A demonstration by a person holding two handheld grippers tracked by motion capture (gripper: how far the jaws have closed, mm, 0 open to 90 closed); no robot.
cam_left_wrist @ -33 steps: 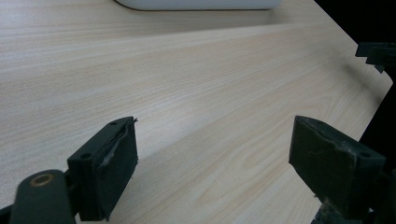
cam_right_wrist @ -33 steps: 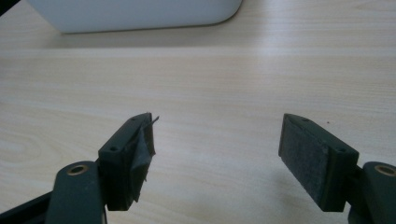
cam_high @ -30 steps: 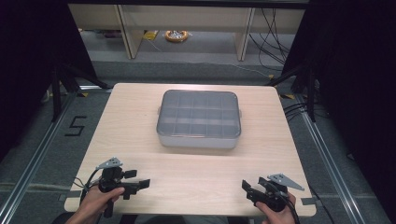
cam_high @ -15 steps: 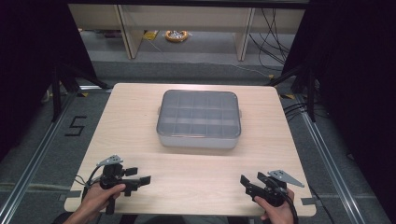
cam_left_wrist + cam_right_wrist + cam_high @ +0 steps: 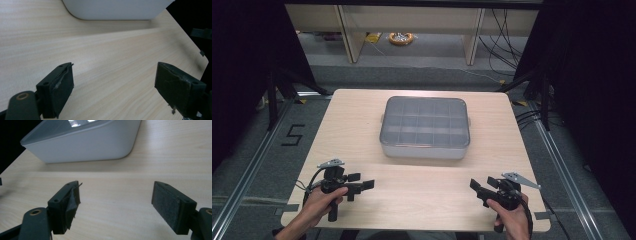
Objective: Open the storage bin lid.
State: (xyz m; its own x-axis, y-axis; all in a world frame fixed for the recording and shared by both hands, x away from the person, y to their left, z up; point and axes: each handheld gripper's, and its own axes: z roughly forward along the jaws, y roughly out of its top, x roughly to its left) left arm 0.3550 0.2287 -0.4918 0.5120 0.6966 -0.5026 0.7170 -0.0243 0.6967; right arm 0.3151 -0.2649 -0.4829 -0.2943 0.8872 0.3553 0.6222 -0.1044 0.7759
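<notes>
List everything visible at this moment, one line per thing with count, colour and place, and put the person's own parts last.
compartment box: one, grey-white with a translucent lid over a grid of compartments, middle of the table toward its far side.
table: one, light wood, centre of the high view.
shelving: one, pale, beyond the table's far edge.
yellow object: one, on the floor under the shelving; too small to identify.
floor marking 5: one, black, left of the table.
left gripper: one, black, near-left table edge, jaws open with nothing between them.
right gripper: one, black, near-right edge, jaws have just been opening, nothing between them.
hands: two, holding the grippers.
</notes>
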